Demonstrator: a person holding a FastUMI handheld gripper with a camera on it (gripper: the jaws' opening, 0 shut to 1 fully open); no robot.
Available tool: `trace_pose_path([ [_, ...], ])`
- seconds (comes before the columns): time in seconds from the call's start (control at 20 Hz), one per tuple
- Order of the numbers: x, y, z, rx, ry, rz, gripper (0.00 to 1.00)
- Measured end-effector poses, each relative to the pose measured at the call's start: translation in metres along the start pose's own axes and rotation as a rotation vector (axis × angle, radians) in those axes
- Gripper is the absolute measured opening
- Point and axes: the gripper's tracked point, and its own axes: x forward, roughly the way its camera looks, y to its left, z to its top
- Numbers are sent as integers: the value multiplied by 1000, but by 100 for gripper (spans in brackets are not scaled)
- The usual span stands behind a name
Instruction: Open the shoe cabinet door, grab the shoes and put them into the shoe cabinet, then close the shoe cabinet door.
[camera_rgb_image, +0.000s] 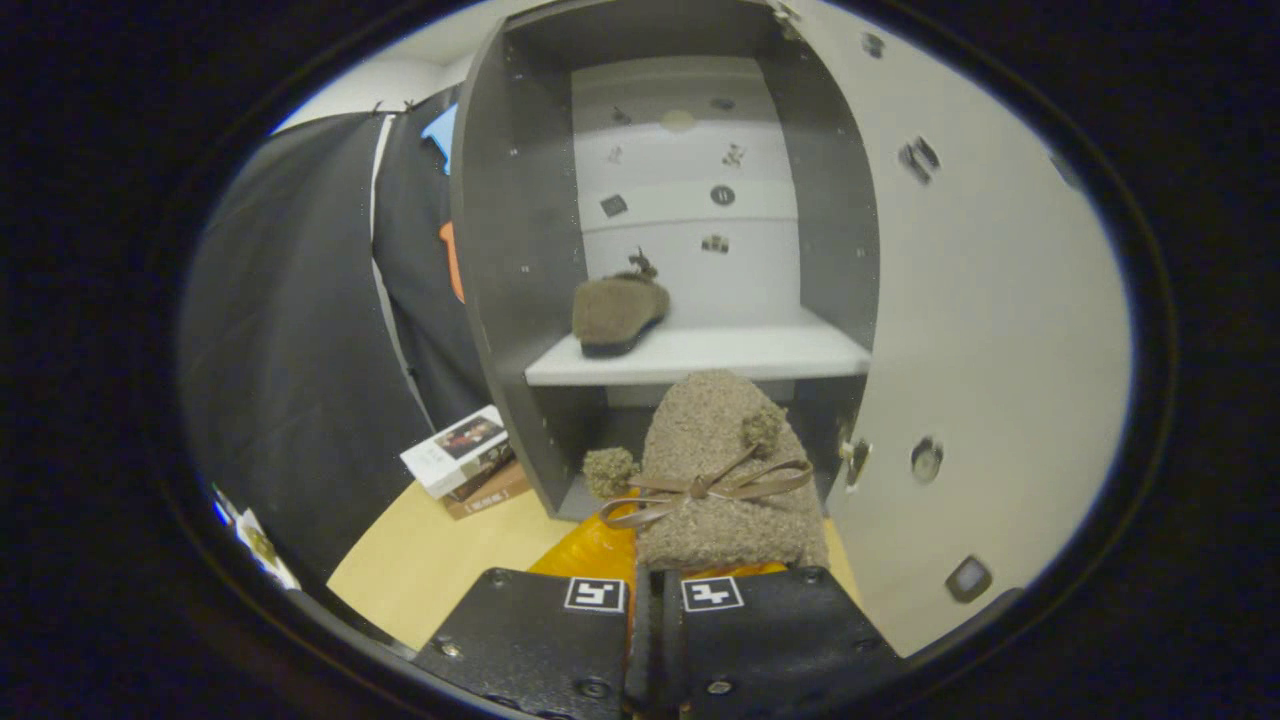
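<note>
Claw (655, 585) around shoe (722, 470), toe cabinetward.

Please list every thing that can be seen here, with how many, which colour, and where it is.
Shoe cabinet: one, grey with white back, ahead of the claw, standing on the wooden surface.
Cabinet door: one, white, swung open beside the cabinet.
Shelf: one, white, inside the cabinet.
Shoe on shelf: one, brown fuzzy with dark sole, on the shelf.
Held shoe: one, brown fuzzy with bow and pompoms, just ahead of the claw, below the shelf front.
Books: a small stack, white on top, brown below, beside the cabinet's base.
Wooden surface: one, light wood, under the cabinet.
Claw: one, black, fingers nearly together, gripping the held shoe's heel end.
</note>
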Motion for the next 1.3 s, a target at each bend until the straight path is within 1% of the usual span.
trace_pose_path([
  [0.15, 19, 1, 43, 10, -42, 2, 8],
  [0.3, 44, -4, 76, -20, -66, -30, 8],
  [0.85, 167, -17, 152, -33, -74, -58, 8],
  [1.1, 218, -29, 149, -13, -16, -66, 8],
  [1.3, 242, -40, 138, 28, 43, -84, 8],
])
